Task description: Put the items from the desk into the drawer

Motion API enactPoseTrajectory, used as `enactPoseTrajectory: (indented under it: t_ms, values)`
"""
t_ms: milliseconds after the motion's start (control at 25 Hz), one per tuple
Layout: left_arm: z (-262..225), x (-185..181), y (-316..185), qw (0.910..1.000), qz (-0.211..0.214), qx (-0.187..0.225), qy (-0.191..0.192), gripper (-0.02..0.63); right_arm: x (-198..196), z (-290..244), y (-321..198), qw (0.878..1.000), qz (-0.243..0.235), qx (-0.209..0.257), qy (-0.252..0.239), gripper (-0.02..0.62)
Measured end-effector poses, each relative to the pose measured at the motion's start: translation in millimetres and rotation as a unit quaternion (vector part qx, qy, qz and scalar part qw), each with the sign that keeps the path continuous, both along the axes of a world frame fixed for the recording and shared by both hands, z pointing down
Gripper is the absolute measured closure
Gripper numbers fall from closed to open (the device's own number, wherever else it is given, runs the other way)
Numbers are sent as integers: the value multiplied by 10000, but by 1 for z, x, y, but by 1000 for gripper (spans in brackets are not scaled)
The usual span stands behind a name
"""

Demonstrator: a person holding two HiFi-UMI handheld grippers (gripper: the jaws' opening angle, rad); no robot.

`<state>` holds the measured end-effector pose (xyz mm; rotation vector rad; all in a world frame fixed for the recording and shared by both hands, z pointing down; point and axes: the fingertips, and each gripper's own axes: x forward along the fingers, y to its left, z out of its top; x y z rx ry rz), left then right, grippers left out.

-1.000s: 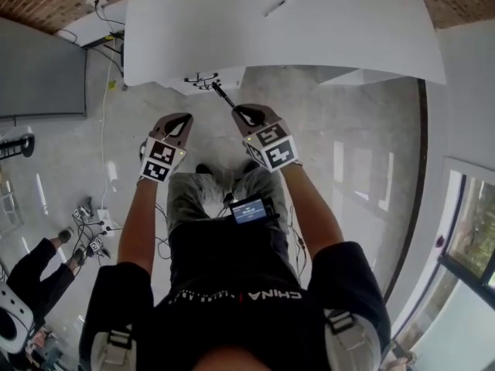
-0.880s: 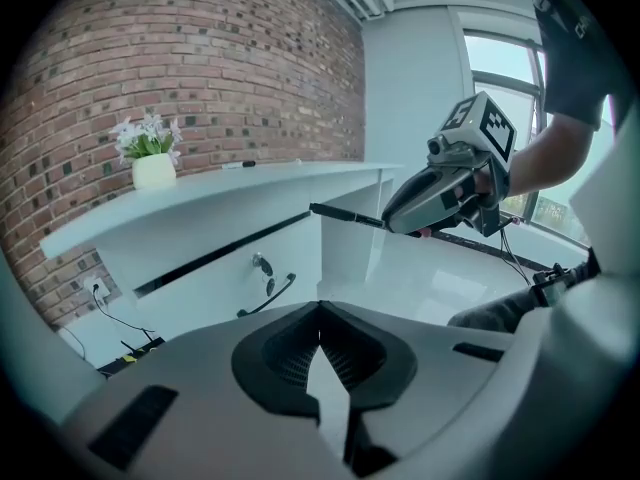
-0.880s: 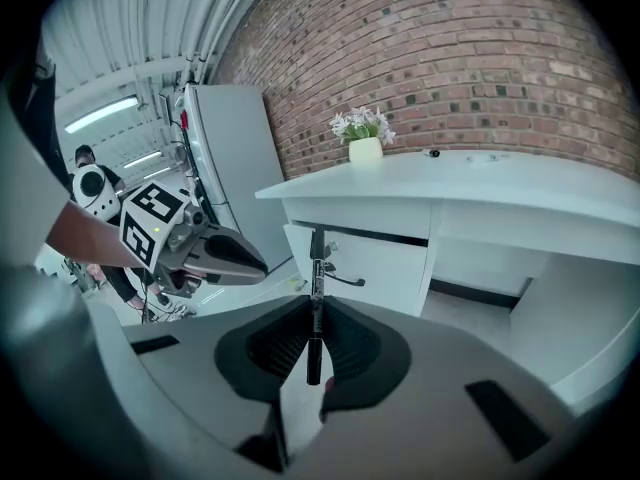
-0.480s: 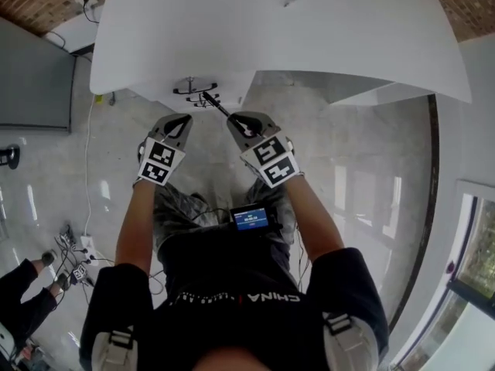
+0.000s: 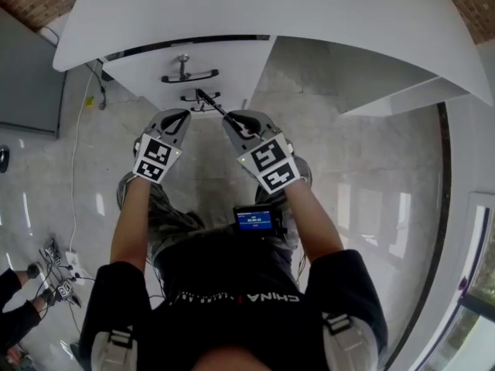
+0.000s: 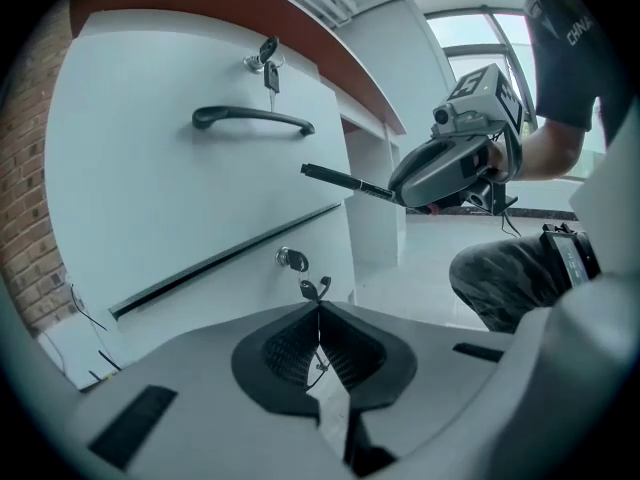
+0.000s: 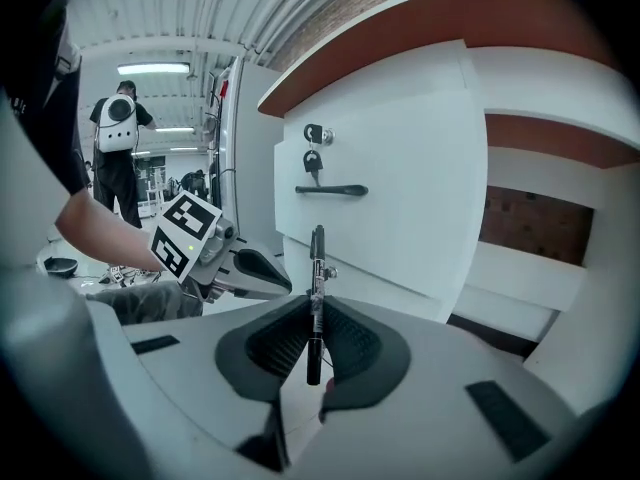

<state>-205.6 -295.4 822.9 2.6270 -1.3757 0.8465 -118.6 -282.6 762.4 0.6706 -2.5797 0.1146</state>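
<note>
A black pen [image 5: 210, 103] juts forward from my right gripper [image 5: 236, 119], which is shut on it; in the right gripper view the pen [image 7: 317, 258] stands upright between the pads. My left gripper [image 5: 179, 117] hangs beside it, shut and holding nothing, its jaws [image 6: 320, 308] pressed together. Both grippers sit low in front of the white desk's drawer fronts. The upper drawer [image 5: 224, 59] is closed, with a dark handle [image 5: 189, 76] and a key in its lock [image 6: 266, 56]. The lower drawer front has its own handle [image 5: 199, 97] and a lock with keys [image 6: 294, 261].
The white desk top [image 5: 271, 6] overhangs the drawers. The knee space [image 7: 530, 218] opens to the right of the drawers. The floor is glossy grey, with cables [image 5: 58, 273] at the left. A person [image 7: 118, 138] stands far behind.
The view has dropped: the desk top slid up and the drawer fronts came into sight. Both grippers stayed together before the drawers, the right one still holding the pen.
</note>
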Motion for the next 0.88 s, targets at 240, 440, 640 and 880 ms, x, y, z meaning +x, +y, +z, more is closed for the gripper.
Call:
enactPoseTrajectory:
  t_ms: [240, 440, 640, 880]
  values:
    - [15, -2, -9, 9987, 5, 342, -374, 594, 0, 15, -4, 9998, -93, 145, -84, 548]
    - [19, -5, -16, 9930, 114, 380, -1109, 592, 1, 13, -6, 9998, -161, 80, -101, 548]
    - [31, 1, -28, 9846, 455, 320, -1658, 545, 5, 17, -7, 9998, -136, 67, -128, 548]
    - [52, 0, -39, 9628, 810, 101, -2577, 526, 6, 16, -6, 9998, -184, 71, -100, 548]
